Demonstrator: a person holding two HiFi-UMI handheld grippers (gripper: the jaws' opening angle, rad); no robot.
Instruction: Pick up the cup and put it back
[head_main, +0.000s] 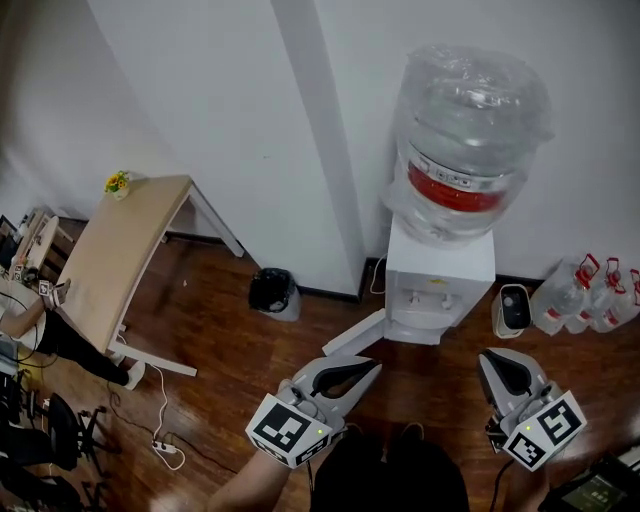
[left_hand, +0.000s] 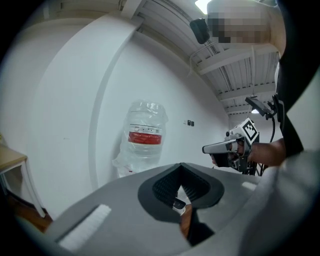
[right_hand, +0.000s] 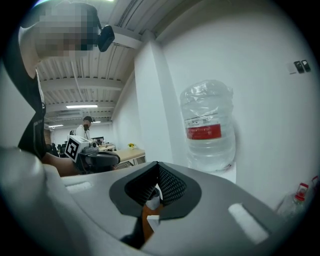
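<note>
1. Below, in the head view, the left gripper (head_main: 366, 369) and right gripper (head_main: 494, 361) hover above a wooden floor (head_main: 230, 350), facing a water dispenser (head_main: 440, 275) topped by a large bottle (head_main: 465, 140).
2. Left gripper view: the jaws meet with nothing between them, and the bottle (left_hand: 145, 135) stands ahead.
3. Right gripper view: the jaws are pressed together and empty. No view lets the cup be made out.

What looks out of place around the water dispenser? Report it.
A white panel juts out askew from the lower left of the water dispenser, seemingly a door left open. The bottle on top is wrapped in loose, crumpled clear plastic. Nothing looks spilled.
</note>
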